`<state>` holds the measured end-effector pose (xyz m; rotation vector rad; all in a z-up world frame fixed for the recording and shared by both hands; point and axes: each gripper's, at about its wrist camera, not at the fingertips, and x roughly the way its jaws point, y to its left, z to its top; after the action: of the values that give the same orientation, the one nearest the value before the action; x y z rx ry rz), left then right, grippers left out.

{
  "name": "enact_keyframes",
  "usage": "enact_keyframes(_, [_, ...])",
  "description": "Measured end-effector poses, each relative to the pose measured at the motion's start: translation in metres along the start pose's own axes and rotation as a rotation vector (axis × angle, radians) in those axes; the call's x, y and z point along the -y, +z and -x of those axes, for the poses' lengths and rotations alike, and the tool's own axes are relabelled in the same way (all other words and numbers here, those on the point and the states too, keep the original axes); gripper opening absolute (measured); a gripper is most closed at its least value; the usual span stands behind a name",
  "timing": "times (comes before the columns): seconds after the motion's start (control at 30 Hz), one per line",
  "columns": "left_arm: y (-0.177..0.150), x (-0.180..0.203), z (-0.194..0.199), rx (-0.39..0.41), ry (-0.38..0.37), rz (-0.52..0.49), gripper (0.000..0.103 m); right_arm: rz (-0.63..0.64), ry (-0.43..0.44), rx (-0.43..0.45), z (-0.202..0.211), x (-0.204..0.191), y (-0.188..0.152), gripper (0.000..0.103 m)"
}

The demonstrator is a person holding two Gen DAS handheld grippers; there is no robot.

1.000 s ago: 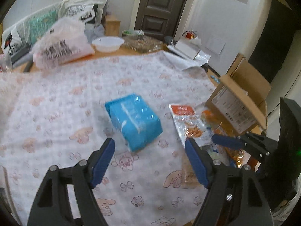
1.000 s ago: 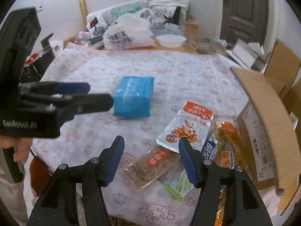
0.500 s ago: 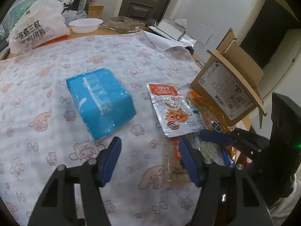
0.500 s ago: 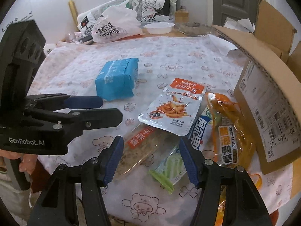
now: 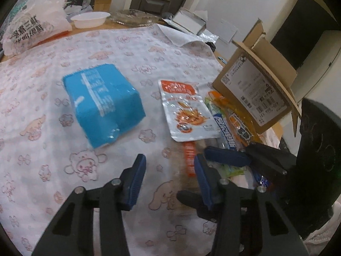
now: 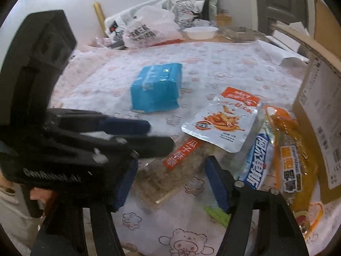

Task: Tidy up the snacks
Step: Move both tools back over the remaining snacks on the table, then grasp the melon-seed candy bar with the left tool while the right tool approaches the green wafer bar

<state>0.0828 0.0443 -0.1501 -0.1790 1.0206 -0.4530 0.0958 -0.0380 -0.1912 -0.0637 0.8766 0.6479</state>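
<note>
Left tool (image 5: 170,166): jaws had just been narrowing, nothing between them, poised above the patterned cloth (image 5: 42,128) of the counter. Right tool (image 6: 170,181): jaws spread, straddling the clear seed-brittle packet (image 6: 170,170) without pressing it. Blue pack (image 5: 104,104) lay mid-counter; silver snack pouch (image 5: 187,111) and other packets beside the cardboard box (image 5: 255,89) at the counter's right edge.

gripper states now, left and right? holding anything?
Left gripper: open, jaws have just been closing, nothing between them, pads touch nothing.
Right gripper: open, straddling the clear seed-brittle packet, pads not pressing it.
</note>
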Motion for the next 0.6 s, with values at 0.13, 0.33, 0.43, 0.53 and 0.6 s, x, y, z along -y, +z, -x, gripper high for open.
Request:
enact_keyframes(0.13, [0.000, 0.008, -0.005, -0.002, 0.000, -0.015, 0.045, 0.004, 0.019, 0.001, 0.004, 0.002, -0.001, 0.055])
enact_keyframes(0.33, [0.001, 0.018, -0.010, -0.005, 0.039, -0.053, 0.046, 0.037, -0.078, -0.023, 0.027, 0.004, -0.007, 0.056])
enact_keyframes(0.43, [0.000, 0.025, -0.012, -0.003, 0.082, -0.088, 0.046, 0.047, -0.143, -0.026, 0.034, 0.008, -0.010, 0.056])
enact_keyframes(0.53, [-0.003, 0.032, -0.014, 0.001, 0.119, -0.131, 0.048, 0.049, -0.182, -0.021, 0.036, 0.012, -0.014, 0.056])
enact_keyframes(0.6, [-0.005, 0.037, -0.016, 0.006, 0.152, -0.166, 0.048, 0.045, -0.202, -0.027, 0.036, 0.016, -0.016, 0.056])
